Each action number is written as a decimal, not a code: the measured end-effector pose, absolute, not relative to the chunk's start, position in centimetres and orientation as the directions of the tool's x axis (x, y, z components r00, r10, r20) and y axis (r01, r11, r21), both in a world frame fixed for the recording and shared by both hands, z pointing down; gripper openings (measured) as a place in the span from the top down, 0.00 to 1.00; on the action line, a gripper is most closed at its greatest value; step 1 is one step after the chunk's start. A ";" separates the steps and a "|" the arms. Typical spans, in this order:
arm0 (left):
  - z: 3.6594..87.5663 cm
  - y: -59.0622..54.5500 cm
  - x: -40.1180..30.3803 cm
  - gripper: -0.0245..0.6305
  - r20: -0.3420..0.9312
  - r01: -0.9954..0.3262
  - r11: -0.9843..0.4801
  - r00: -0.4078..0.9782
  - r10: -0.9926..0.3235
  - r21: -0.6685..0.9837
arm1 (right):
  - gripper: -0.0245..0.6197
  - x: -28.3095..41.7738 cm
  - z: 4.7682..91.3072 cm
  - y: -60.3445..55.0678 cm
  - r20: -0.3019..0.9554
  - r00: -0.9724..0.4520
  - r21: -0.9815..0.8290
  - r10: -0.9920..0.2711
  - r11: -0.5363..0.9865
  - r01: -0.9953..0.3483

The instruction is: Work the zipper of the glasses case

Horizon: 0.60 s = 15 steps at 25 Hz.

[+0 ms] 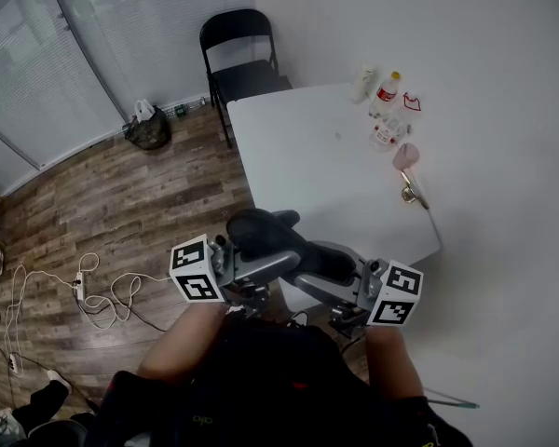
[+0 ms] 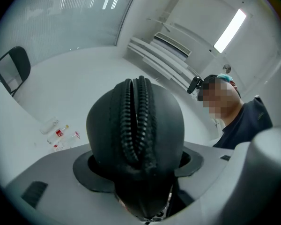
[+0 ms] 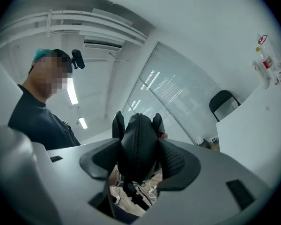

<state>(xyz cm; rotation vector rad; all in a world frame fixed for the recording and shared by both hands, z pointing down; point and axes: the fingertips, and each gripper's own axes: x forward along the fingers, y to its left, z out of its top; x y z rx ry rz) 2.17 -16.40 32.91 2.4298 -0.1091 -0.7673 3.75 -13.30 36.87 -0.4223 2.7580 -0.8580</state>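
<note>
The case (image 1: 279,240) hung in the air over the worktop's (image 1: 307,147) near corner, at 6 o'clock from its middle, close in front of the person. The left hand-held gripper (image 2: 138,165) was clamped on one end and the right hand-held gripper (image 3: 138,158) on the other, pads pressed to its sides. The zipper (image 2: 136,121) ran along the top ridge. At the left end its two rows of teeth stood slightly apart, while from the right end it looked like one thin seam.

The worktop's left edge ran off toward 12 o'clock, where a chair (image 1: 242,49) stood at the far end. Its right edge lay along the wall (image 1: 503,110). Bottles (image 1: 384,89) and a pink cup (image 1: 405,156) sat in a cluster at 1 o'clock, against that wall and well apart from the case.

At 9 o'clock the wood floor (image 1: 121,203) spread wide, with cables (image 1: 93,296) trailing across it at 8 o'clock and a bag (image 1: 149,130) by the blinds at 10 o'clock.
</note>
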 end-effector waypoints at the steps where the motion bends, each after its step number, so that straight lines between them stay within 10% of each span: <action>1: 32.9 -16.4 2.1 0.48 -0.500 0.086 -0.829 0.830 -0.247 0.552 | 0.54 3.6 37.0 -13.3 -0.117 -0.937 -0.581 -0.331 0.787 -0.205; 15: 32.9 -22.1 0.1 0.55 -0.454 -0.004 -0.670 0.732 -0.507 0.742 | 0.54 6.6 37.7 -14.4 -0.086 -0.864 -0.381 -0.496 0.818 -0.432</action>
